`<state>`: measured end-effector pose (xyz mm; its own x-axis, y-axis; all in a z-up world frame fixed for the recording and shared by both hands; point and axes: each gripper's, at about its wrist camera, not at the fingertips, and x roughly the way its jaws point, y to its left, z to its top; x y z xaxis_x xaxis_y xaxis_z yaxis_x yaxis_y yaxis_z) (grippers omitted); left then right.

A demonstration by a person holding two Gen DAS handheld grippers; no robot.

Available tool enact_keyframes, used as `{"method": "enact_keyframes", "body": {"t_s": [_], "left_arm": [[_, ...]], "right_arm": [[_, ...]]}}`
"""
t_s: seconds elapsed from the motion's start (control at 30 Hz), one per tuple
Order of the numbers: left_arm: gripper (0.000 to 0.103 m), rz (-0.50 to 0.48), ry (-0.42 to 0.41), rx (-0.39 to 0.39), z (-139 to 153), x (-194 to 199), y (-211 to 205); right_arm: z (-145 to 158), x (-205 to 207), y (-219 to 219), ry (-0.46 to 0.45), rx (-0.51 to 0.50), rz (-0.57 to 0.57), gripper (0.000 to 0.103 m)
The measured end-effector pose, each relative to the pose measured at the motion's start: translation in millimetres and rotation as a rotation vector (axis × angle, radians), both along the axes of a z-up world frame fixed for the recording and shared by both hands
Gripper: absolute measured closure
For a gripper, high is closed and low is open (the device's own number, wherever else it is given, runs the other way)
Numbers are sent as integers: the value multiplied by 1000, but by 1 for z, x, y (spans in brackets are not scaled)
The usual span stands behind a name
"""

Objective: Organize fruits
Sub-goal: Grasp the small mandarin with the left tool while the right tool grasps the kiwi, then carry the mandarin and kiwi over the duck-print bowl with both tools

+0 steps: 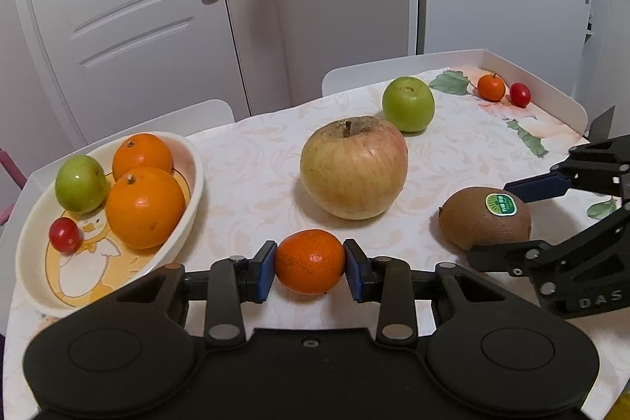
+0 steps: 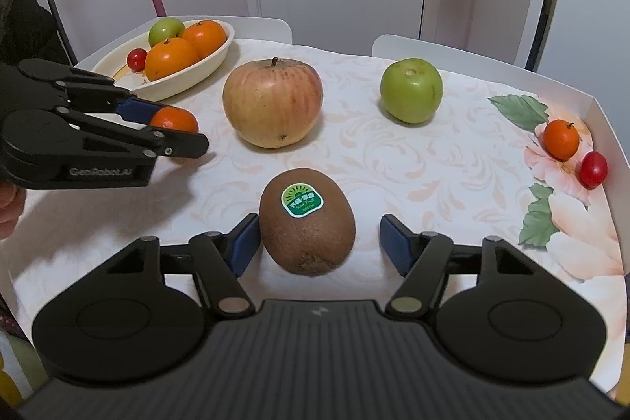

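While the left wrist view looks down across the desk [image 1: 244, 160], a small mandarin [image 1: 309, 261], orange with a glossy speckled skin, sits pinched between the blue pads of the left gripper [image 1: 309, 264], whose jaws are nearly closed and press on both its sides. A cream oval bowl [image 1: 189, 207] at the left holds two oranges, a green fruit and a cherry tomato. A large yellow-red apple [image 1: 353, 168] rests mid-desk, with a green apple [image 1: 408, 104] behind it. At the right, the right gripper [image 1: 508, 219] reaches in from the side and straddles a brown kiwi [image 1: 485, 217] with a green sticker.

From the right wrist view, the kiwi [image 2: 307, 221] lies on the desk [image 2: 433, 160] between the half-open jaws of the right gripper [image 2: 319, 243]; the left pad seems just to touch it and the right pad stands clear. The left gripper [image 2: 173, 128] angles downward from the left edge, clamped on the mandarin [image 2: 174, 119] just over the cloth. A small orange [image 2: 561, 139] and a cherry tomato [image 2: 593, 164] lie near the desk's right rim.
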<state>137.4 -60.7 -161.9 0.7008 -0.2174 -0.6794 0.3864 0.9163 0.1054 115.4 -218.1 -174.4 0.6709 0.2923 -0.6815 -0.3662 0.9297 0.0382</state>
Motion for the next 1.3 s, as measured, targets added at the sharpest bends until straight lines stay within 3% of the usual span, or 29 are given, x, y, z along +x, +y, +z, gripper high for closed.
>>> {"method": "enact_keyframes", "body": {"t_s": [0.1,0.2,0.73,1.3], "left_arm": [[63,6,-2,-11,3,-3,3],[63,10,4,-26,7,-6,7],[63,91,31,-63,36,-14,39],[63,238,48,-100,87,27,101]], "right_arm": [[1,0,1,9,14,15,39],[2,-1,6,4,-6,14,41],[46,2,24,6,55,26,42],[111,62,91,17,54,97,42]]}}
